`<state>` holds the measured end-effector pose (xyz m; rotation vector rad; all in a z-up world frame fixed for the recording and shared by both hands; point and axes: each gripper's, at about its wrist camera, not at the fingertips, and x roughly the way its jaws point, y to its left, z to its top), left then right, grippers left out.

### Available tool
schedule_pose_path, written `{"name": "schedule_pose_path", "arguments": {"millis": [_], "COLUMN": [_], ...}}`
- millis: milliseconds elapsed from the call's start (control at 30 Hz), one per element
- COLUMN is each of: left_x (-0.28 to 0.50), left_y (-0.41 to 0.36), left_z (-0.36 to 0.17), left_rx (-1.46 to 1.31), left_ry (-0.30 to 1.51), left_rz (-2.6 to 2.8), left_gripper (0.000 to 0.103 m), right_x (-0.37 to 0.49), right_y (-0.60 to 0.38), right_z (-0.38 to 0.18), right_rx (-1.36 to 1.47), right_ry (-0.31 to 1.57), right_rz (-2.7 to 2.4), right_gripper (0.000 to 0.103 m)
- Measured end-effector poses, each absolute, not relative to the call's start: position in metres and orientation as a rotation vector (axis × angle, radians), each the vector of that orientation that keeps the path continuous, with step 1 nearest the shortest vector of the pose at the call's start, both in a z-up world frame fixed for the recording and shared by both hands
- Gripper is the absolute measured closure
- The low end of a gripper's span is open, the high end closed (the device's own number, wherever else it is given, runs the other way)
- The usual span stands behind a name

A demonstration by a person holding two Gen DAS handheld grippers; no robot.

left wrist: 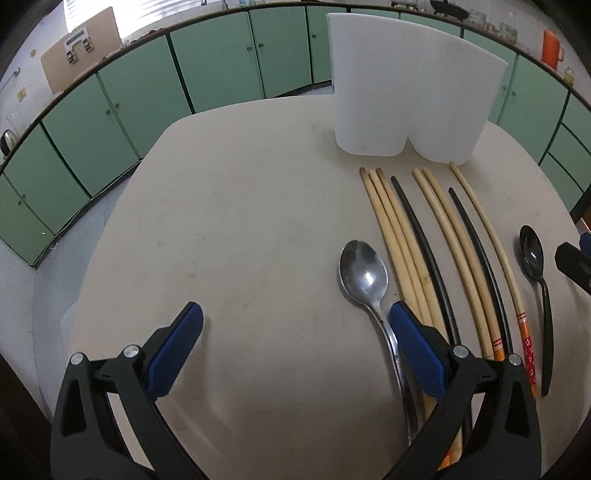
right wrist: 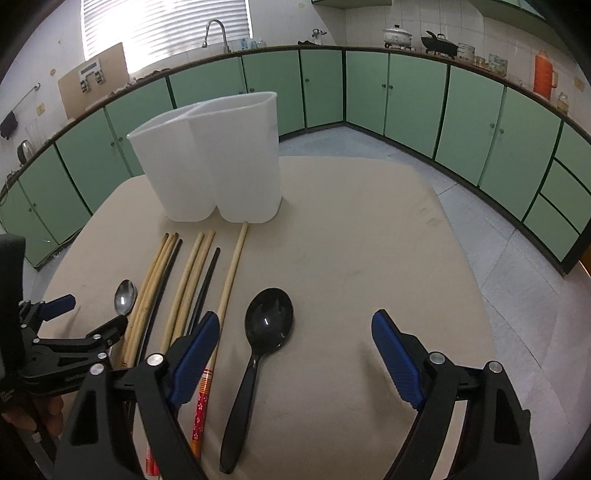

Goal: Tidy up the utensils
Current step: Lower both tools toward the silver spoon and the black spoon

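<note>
A white two-compartment holder (left wrist: pixel 410 92) (right wrist: pixel 218 158) stands at the back of the beige table (left wrist: pixel 240 221) (right wrist: pixel 351 240). In front of it lie several wooden chopsticks (left wrist: pixel 391 236) (right wrist: pixel 188 280) and two black ones (left wrist: pixel 424 240) (right wrist: pixel 207 284), side by side. A metal spoon (left wrist: pixel 364 275) (right wrist: pixel 125 297) lies left of them, a black spoon (left wrist: pixel 533 258) (right wrist: pixel 267 325) right of them. My left gripper (left wrist: pixel 295 339) (right wrist: pixel 88 317) is open, its right finger over the metal spoon's handle. My right gripper (right wrist: pixel 295 343) is open, with the black spoon's bowl between its fingers.
Green cabinets (right wrist: pixel 406 96) line the walls around the table. A sink tap (right wrist: pixel 218 33), pots (right wrist: pixel 399 35) and an orange flask (right wrist: pixel 545 75) stand on the counter. The floor (right wrist: pixel 517 277) lies past the table's right edge.
</note>
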<state>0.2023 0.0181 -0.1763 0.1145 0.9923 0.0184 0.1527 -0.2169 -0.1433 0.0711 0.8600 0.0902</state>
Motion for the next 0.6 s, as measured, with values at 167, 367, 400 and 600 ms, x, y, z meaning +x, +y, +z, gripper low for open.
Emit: {"name": "schedule_pose_path", "arguments": {"millis": [167, 367, 400, 600], "left_x": [0.206, 0.22, 0.222, 0.229], "left_y": [0.026, 0.02, 0.018, 0.008], "left_z": [-0.177, -0.172, -0.172, -0.179], "left_rx": [0.087, 0.058, 0.061, 0.061], "left_ry": [0.993, 0.99, 0.99, 1.019], "left_rz": [0.01, 0.014, 0.019, 0.02], "left_gripper": [0.005, 0.005, 0.005, 0.009], "right_x": [0.158, 0.172, 0.173, 0.184], "right_y": [-0.213, -0.205, -0.204, -0.202], "right_z": [-0.148, -0.151, -0.152, -0.158], "right_rx": [0.062, 0.066, 0.069, 0.084], "right_ry": [0.869, 0.897, 0.903, 0.958], "right_rz": [0.098, 0.093, 0.089, 0.066], "right_gripper": [0.02, 0.024, 0.025, 0.033]}}
